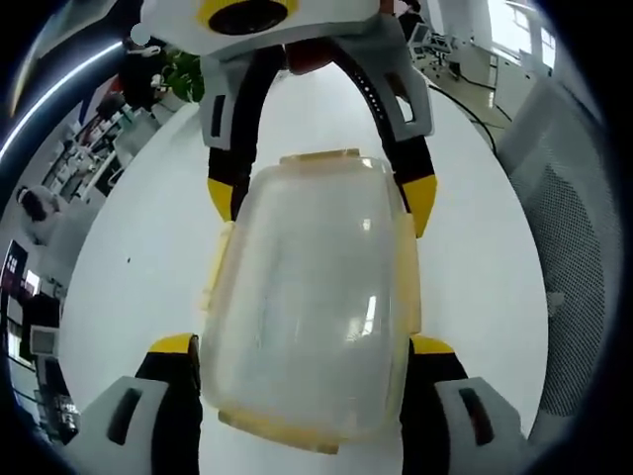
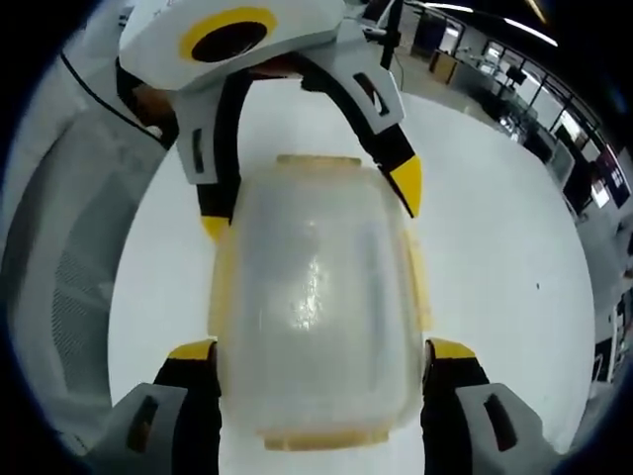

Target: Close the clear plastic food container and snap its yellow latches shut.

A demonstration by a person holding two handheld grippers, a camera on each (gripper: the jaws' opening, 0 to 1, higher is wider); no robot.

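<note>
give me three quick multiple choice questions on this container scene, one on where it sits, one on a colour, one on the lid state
1. Where does the container lie in the left gripper view?
A. between that gripper's two jaws
B. on a chair
C. on a shelf

2. What colour are the latches?
A. blue
B. yellow
C. red

3. How is the lid?
A. lying beside the box
B. standing upright, open
C. down on the box

Answers:
1 A: the left gripper has a yellow-tipped jaw on each side of it, on the white table.
2 B: the tabs at the rim are yellow.
3 C: the clear lid covers the box; whether the latches are snapped is unclear.
</note>
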